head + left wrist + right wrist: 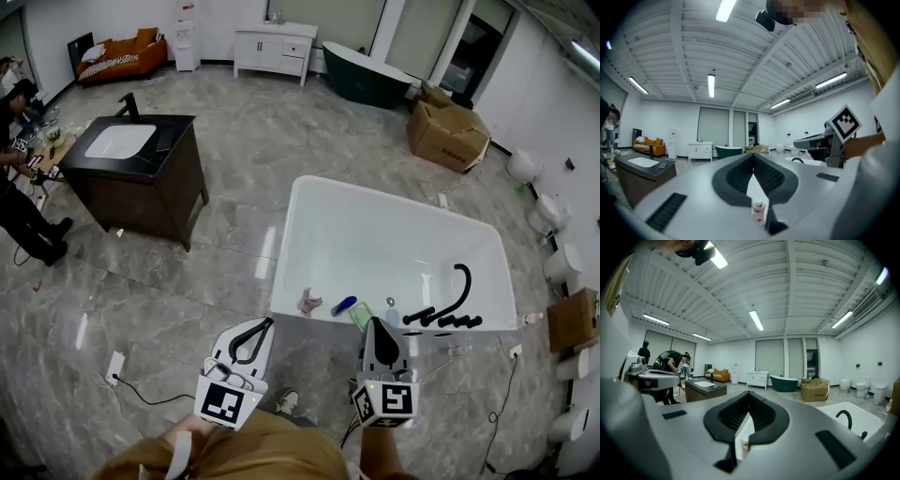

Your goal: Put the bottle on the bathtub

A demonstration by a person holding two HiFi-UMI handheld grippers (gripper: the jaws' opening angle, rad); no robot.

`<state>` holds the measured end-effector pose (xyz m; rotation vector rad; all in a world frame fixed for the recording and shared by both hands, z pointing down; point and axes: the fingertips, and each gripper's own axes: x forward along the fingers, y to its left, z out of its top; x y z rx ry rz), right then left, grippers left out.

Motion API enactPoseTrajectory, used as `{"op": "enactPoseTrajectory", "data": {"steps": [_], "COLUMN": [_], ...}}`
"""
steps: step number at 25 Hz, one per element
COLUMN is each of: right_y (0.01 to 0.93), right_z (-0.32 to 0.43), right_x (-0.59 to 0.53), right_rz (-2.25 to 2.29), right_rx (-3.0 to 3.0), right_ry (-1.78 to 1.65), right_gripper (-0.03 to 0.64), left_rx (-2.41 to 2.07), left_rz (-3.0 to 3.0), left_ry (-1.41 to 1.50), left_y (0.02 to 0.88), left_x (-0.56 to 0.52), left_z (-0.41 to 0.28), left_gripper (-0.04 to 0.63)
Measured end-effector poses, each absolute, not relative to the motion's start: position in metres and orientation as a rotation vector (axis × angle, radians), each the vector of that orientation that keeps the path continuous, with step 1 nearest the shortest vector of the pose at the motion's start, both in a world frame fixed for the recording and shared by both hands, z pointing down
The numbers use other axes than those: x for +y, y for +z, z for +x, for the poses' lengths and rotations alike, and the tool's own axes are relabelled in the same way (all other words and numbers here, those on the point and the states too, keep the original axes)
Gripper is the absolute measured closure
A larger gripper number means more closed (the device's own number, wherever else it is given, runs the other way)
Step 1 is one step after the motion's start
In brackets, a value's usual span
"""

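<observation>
A small pink bottle (308,302) stands upright on the near rim of the white bathtub (309,202). It also shows low in the slit between the jaws as the bottle (759,211) and, blurred, as the bottle (745,446). My left gripper (267,324) is shut and empty, just short of the rim, below and left of the bottle. The right gripper (375,324) is likewise shut on nothing, at the rim near a green item (361,316). The shut left gripper (753,157) and shut right gripper (749,396) fill their own views.
A blue item (343,306) lies on the rim beside the bottle. A black faucet (452,304) sits at the tub's near right. A dark vanity (141,178) stands left, cardboard boxes (448,133) behind, toilets (553,214) along the right wall, people (21,178) at far left.
</observation>
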<state>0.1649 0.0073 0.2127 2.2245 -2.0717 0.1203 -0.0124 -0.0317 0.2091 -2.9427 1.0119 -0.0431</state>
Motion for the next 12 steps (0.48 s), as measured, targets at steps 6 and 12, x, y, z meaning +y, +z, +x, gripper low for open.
{"op": "enactPoseTrajectory", "data": {"steps": [6,12], "right_y": [0.181,0.156], "right_z": [0.162,0.157], "right_x": [0.023,0.046], "right_rz": [2.21,2.194], "right_rx": [-2.128,-2.144], "right_ry": [0.062,-0.032], "right_gripper": [0.612,0.612], "left_rx": [1.014,0.989], "left_rz": [-2.913,-2.908], "left_ry": [0.006,0.029], "left_y": [0.194,0.184], "left_x": [-0.016,-0.003], "left_z": [-0.009,0.002], "left_gripper": [0.588,0.588]}}
